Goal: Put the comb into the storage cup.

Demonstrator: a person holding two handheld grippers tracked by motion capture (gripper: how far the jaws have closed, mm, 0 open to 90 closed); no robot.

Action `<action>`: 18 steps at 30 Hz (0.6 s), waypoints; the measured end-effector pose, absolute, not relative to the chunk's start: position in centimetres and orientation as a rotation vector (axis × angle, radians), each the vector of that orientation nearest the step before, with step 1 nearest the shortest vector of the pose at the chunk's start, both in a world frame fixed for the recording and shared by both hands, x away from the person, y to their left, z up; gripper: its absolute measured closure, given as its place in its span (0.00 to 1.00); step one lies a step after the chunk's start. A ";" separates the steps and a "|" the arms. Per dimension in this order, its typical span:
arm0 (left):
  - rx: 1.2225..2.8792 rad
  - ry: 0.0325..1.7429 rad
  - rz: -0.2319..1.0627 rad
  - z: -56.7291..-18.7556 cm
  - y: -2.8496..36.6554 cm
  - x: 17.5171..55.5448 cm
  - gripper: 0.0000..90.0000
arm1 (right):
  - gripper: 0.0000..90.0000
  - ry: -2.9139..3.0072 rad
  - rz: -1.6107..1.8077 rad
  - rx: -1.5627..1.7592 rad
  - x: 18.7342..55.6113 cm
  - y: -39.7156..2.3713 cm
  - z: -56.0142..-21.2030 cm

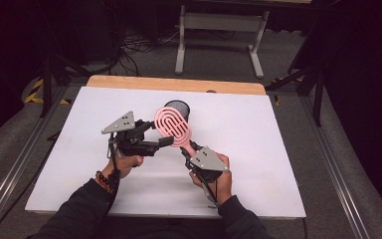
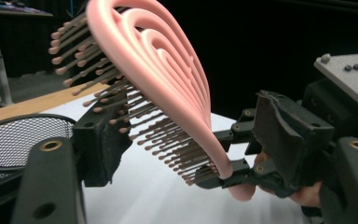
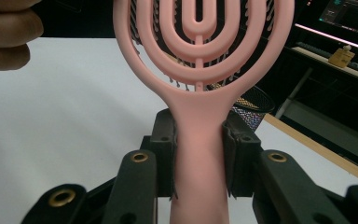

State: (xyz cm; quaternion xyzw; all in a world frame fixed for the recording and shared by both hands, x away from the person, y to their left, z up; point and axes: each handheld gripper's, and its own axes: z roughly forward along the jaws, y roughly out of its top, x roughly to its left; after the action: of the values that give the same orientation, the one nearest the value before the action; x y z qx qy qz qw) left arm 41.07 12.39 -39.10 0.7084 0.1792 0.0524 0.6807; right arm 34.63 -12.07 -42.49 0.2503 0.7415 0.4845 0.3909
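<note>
Hairbrush: the pink hairbrush (image 1: pixel 173 126) is held up off the white table (image 1: pixel 258 144), its vented oval head raised toward the far side, its handle pointing back toward me.
Brush handle: it sits between the 2 jaws of my right gripper (image 3: pixel 199 161), both pads pressed against its sides (clenched on it, no gap either side).
Brush head: in the left gripper view the head (image 2: pixel 158 79) is tilted, bristles pointing down and to the left, the curved ribs of its back facing up.
Left gripper: my left gripper (image 1: pixel 166 141) reaches in from the left, jaw tips at the lower edge of the head. In its own view the head stands between the 2 jaws; the bristles reach the left pad (image 2: pixel 103 142), while the right pad stands clear of the ribs, so it is released (not gripping the brush).
Container: a black mesh cup (image 1: pixel 181 106) stands upright on the table just beyond the brush head, partly hidden by it.
Cup contents: I cannot tell what lies inside (only the mesh wall and rim show).
Table: white top with a wooden strip (image 1: pixel 179 83) along its far edge.
Hands: my 2 hands hold the grippers near the table's near middle.
</note>
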 end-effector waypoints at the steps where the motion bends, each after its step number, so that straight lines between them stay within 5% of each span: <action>1: 1.584 0.403 0.116 -39.1 12.3 41.1 0.33 | 0.76 1.884 1.230 0.640 34.7 -12.1 -42.5; 12: 1.555 0.448 0.139 -38.6 11.1 40.5 0.54 | 0.77 1.832 1.192 0.652 34.5 -12.0 -42.7; 18: 1.571 0.459 0.134 -38.8 10.4 40.6 0.56 | 0.77 1.832 1.169 0.601 34.1 -11.1 -43.0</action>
State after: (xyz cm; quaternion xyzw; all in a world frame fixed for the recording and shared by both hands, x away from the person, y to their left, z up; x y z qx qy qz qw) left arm 40.62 10.44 -38.85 0.7003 0.2046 0.0598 0.6813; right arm 34.06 -11.12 -42.98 0.2407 0.7339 0.4683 0.4291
